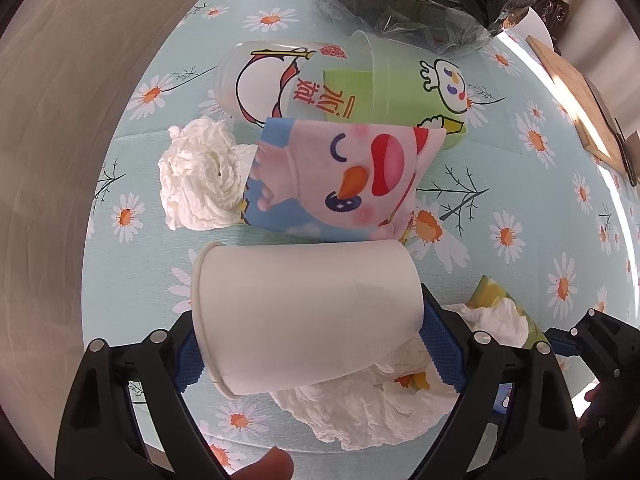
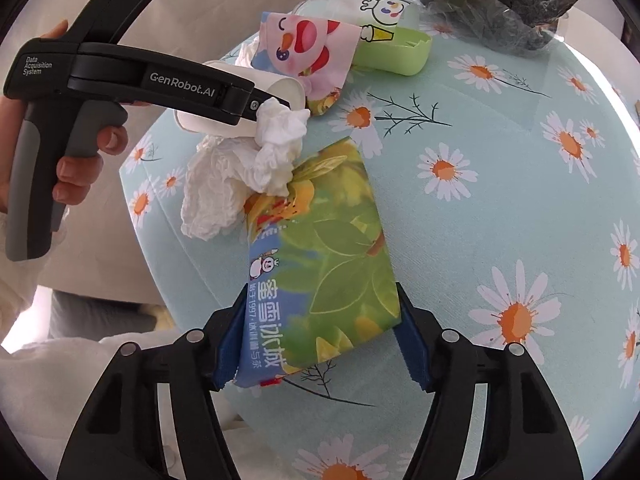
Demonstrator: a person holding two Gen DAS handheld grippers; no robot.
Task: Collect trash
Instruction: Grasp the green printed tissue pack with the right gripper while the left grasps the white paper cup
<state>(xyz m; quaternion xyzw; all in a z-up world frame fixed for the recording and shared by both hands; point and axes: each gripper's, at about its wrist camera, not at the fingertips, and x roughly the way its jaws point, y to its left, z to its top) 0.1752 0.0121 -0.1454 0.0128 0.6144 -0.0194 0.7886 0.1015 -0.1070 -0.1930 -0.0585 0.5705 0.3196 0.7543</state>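
A white paper cup (image 1: pixel 304 312) lies on its side across my left gripper (image 1: pixel 316 352), whose blue pads touch its rim and its base. Under the cup is a crumpled white tissue (image 1: pixel 360 412). My right gripper (image 2: pixel 320 344) has its pads against both long edges of a flat green leaf-print packet (image 2: pixel 332 264) lying on the table. That tissue (image 2: pixel 240 172) sits at the packet's far end. Beyond lie a pink cartoon packet (image 1: pixel 332 180), another tissue wad (image 1: pixel 200 176), a clear printed cup (image 1: pixel 260 80) and a green cup (image 1: pixel 400 80).
The daisy-print tablecloth (image 1: pixel 500 184) covers a table whose edge runs close on the left. A black plastic bag (image 1: pixel 420 0) stands at the far edge. A wooden board (image 1: pixel 576 92) lies at the right. A hand (image 2: pixel 76 176) grips the left tool's handle.
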